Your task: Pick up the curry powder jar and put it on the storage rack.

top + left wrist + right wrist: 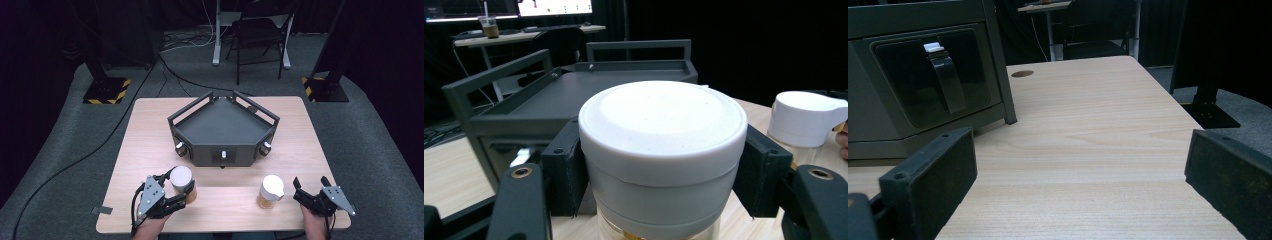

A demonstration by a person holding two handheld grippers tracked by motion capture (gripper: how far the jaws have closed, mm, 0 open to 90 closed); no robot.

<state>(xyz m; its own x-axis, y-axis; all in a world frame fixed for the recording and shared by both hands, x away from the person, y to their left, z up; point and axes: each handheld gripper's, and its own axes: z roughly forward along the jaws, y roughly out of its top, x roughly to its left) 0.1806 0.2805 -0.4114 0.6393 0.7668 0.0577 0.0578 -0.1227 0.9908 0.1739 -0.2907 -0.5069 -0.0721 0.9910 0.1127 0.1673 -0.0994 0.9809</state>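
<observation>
A jar with a white lid (182, 180) (663, 150) and amber contents sits between the pads of my left gripper (179, 186) (659, 180), which is shut on it just below the lid, at the front left of the wooden table (150, 135). A second white-lidded jar (270, 191) (803, 117) stands at the front right. Just right of that jar, my right gripper (311, 186) (1078, 195) is open, its jaws wide apart over bare wood.
A dark grey five-sided tray (223, 131) (574, 95) (913, 75) on a raised base stands at the table's middle, with knobs and a front latch (943, 70). Beyond the table are a chair (260, 35), stand bases (106, 90) and floor cables.
</observation>
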